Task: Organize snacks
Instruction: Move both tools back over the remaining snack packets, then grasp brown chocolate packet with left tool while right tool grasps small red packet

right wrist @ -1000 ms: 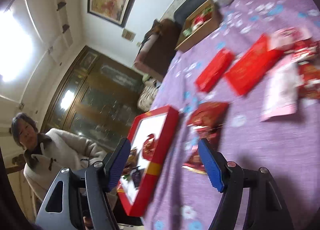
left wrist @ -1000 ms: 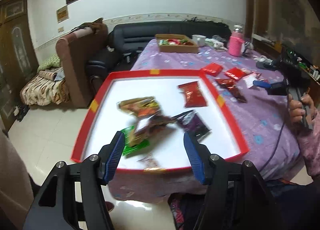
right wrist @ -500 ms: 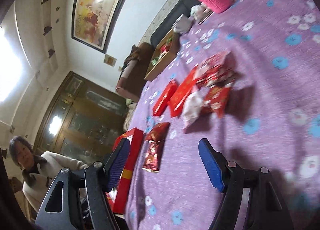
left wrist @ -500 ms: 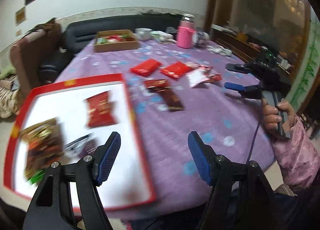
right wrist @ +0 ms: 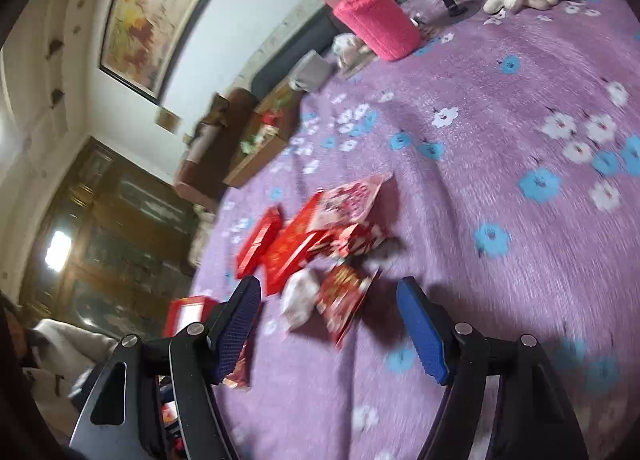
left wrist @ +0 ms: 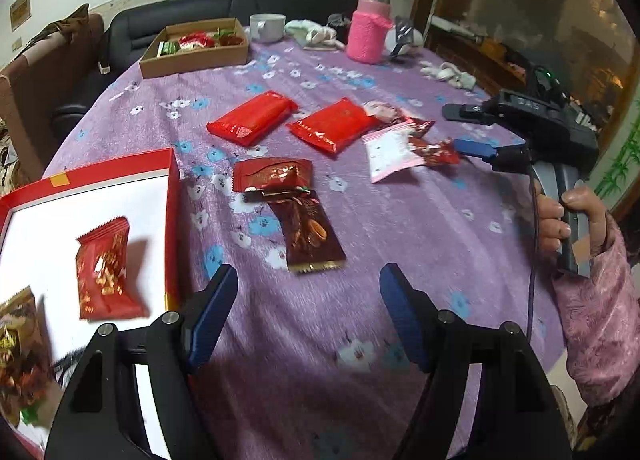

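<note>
Both grippers are tipped down toward the purple flowered tablecloth [left wrist: 400, 227]. The left gripper [left wrist: 308, 280] hangs over bare cloth, jaws apart and opening, nothing between them, just short of a dark brown snack packet [left wrist: 310, 234]. To its left sits the red tray [left wrist: 173, 195] with a red packet [left wrist: 105, 270] inside. The right gripper [right wrist: 328, 296] is held in a hand [left wrist: 568, 215] with a pink sleeve, jaws apart but closing, empty, nosed at a small pile of red snacks [right wrist: 320, 248]. It's blurry, so I can't tell how close its tips are.
</note>
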`<state>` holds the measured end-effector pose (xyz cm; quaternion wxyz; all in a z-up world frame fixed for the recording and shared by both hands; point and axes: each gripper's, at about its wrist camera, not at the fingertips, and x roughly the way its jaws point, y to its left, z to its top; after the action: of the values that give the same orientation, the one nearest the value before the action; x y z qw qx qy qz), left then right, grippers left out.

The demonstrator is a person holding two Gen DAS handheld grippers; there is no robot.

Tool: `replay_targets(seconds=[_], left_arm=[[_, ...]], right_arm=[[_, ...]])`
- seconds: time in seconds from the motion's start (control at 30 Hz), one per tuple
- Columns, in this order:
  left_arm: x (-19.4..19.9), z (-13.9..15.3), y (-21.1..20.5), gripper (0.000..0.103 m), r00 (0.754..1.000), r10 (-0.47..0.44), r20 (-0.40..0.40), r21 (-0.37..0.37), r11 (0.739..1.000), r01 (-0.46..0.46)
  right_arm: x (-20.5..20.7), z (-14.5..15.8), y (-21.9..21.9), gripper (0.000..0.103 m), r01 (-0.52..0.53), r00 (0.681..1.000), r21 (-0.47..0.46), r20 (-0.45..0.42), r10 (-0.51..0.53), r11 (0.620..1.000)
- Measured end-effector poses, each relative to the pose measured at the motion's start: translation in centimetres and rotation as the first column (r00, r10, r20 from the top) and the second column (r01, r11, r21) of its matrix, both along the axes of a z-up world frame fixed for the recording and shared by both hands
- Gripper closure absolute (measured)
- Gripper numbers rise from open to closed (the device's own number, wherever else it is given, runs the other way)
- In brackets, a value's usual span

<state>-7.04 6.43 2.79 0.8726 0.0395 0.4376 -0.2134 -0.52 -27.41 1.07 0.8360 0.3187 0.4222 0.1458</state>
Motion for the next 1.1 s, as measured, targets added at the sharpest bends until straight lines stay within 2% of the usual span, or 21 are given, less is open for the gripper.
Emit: replay_targets(seconds=[0.03,0.07,0.1,0.17,0.2,0.33,0.4,0.47,0.53,0.6,0.67,0.73,0.8,0.83,0.87,1.0,1.1], left_arm=[[0.5,-0.2,-0.2,0.030,1.000,0.007,-0.013,0.006,1.000,-0.007],[0.8,-0.4,-0.2,0.029,1.000,0.008,-0.024,0.008,1.000,-0.008],[1.1,-0.7,-0.4,0.030,0.999,0.013,-0.036,0.014,1.000,-0.013],[1.9,-1.2,-0.6,0.030,0.997,0.041,-0.061,0.036,0.999,-0.039],[2.2,-1.4,-0.7,0.030,0.996,0.050,-0.071,0.044,0.998,-0.047],[3.4,-1.8,-1.7,0.030,0.993,0.087,-0.080,0.086,0.993,-0.080],[3.9,-2.1,-2.4,0.029,0.989,0.126,-0.082,0.135,0.984,-0.114],[4.1,-2.4,-2.9,0.029,0.987,0.133,-0.094,0.134,0.984,-0.120],[4.4,-2.8,-3.3,0.030,0.983,0.158,-0.098,0.157,0.977,-0.141],[4.6,-3.2,-3.7,0.029,0.980,0.176,-0.089,0.183,0.970,-0.158],[4.7,-3.2,-3.9,0.030,0.981,0.175,-0.078,0.168,0.973,-0.160],[4.9,-3.2,-3.8,0.033,0.979,0.192,-0.070,0.159,0.971,-0.179],[4.9,-3.1,-4.0,0.055,0.983,0.176,-0.049,0.156,0.974,-0.167],[4.9,-3.0,-4.1,0.058,0.985,0.166,-0.043,0.155,0.975,-0.158],[4.9,-3.0,-4.2,0.067,0.986,0.163,-0.039,0.152,0.976,-0.155],[4.8,-3.0,-4.2,0.072,0.987,0.159,-0.022,0.139,0.978,-0.155],[4.3,-2.9,-3.8,0.073,0.987,0.161,-0.027,0.109,0.982,-0.157]], right_arm=[[0.5,-0.4,0.4,0.037,-0.004,1.000,-0.009,-0.012,0.004,1.000],[1.0,-0.9,0.6,0.048,-0.013,1.000,0.001,-0.020,0.013,1.000],[1.2,-1.5,0.7,0.052,-0.026,0.999,0.018,-0.028,0.026,1.000],[1.2,-2.1,1.1,0.055,-0.042,0.999,0.018,-0.030,0.042,0.999],[1.2,-1.9,1.2,0.056,-0.050,0.999,-0.011,-0.021,0.050,0.999],[0.9,-1.9,1.7,0.055,-0.091,0.996,-0.047,0.010,0.091,0.995],[0.7,-1.8,1.7,0.056,-0.097,0.995,-0.059,0.014,0.098,0.994],[0.5,-1.5,2.1,0.057,-0.108,0.994,-0.096,0.020,0.111,0.989],[0.3,-1.4,2.7,0.062,-0.129,0.991,-0.127,0.020,0.132,0.984],[0.1,-1.6,3.3,0.072,-0.158,0.987,-0.122,0.011,0.160,0.980],[-0.1,-1.4,3.6,0.074,-0.169,0.985,-0.140,0.014,0.173,0.976],[-0.3,-1.4,4.0,0.077,-0.190,0.981,-0.140,0.010,0.194,0.972],[-0.3,-1.4,4.0,0.078,-0.195,0.980,-0.125,0.007,0.197,0.973],[-0.5,-1.3,3.9,0.079,-0.194,0.980,-0.119,0.010,0.197,0.974],[-0.6,-1.2,3.7,0.079,-0.193,0.980,-0.109,0.015,0.196,0.975],[-0.9,-0.6,3.1,0.080,-0.205,0.977,-0.043,0.051,0.207,0.978],[-1.3,0.0,2.6,0.080,-0.209,0.974,0.003,0.089,0.208,0.978]])
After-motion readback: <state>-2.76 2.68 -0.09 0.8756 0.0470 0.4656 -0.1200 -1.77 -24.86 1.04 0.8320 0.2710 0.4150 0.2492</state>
